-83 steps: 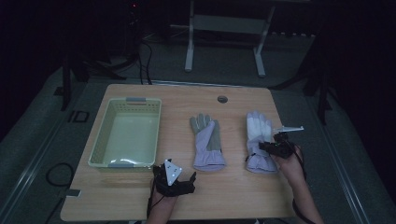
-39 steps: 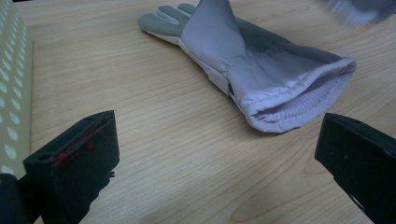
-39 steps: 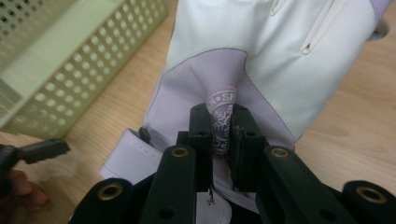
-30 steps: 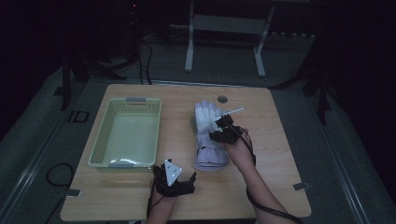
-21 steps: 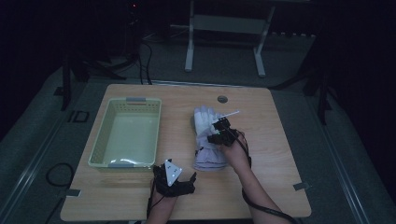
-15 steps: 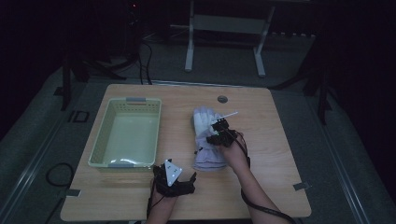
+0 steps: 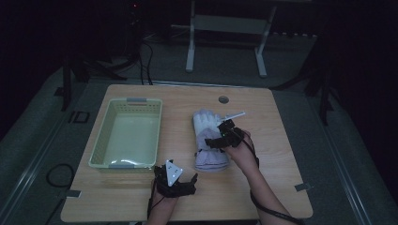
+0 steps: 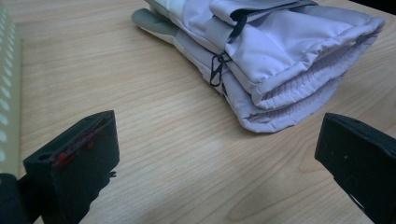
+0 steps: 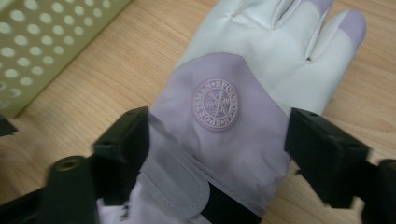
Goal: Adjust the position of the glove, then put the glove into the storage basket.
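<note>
Now | right claw (image 9: 217, 154) jaws just sprang apart, releasing top glove (image 9: 243, 107) onto the other | left claw (image 8: 219, 158) idle, agape | stacking looks done, basket (image 7: 126, 133) likely next

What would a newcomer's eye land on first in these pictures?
First, the pale lilac gloves, stacked one on the other at the middle of the wooden table. The right gripper sits over the top glove, its jaws just opened and standing either side of the round snowflake badge without pressing. To the left lies a pale green basket; the left gripper rests open at the near edge.
</note>
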Available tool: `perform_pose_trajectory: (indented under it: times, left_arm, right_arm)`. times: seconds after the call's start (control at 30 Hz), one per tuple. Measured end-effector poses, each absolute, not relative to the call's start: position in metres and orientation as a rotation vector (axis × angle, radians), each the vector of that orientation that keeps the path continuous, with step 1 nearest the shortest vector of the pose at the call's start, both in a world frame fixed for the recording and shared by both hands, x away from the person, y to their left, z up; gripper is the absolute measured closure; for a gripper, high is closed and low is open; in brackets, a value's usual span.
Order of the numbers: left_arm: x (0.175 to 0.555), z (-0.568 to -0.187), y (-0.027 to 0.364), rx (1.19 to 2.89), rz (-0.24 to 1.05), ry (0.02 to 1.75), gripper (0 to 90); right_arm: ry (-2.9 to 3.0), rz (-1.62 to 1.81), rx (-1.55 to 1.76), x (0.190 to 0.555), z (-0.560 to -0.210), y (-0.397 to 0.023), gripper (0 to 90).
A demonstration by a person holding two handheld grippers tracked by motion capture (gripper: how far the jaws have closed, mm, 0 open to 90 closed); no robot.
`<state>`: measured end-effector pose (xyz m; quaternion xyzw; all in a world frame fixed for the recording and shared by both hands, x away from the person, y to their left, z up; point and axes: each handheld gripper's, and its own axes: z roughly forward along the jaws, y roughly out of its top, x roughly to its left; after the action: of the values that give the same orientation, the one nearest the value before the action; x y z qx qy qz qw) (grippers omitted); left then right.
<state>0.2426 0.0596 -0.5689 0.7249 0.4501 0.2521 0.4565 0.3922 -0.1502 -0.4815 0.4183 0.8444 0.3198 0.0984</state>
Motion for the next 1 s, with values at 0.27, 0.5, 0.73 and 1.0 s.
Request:
perform_pose_trajectory:
  times: [0.27,0.5,0.73,1.0]
  left_arm:
    - [0.244,-0.569,0.06,1.784,0.589,1.109,0.0]
    - [0.243,-0.565,0.058,1.809,0.512,1.057,0.0]
    - [0.247,-0.54,0.05,1.882,0.471,0.938,0.0]
    - [0.272,-0.512,0.048,1.904,0.443,0.952,0.0]
  right_arm:
    - [2.507,1.009,1.174,0.389,-0.482,-0.159,17.9]
    - [2.455,1.03,1.03,0.381,-0.478,-0.171,17.5]
    - [2.416,1.081,0.948,0.373,-0.468,-0.192,15.4]
    - [2.359,1.131,0.973,0.377,-0.472,-0.214,13.6]
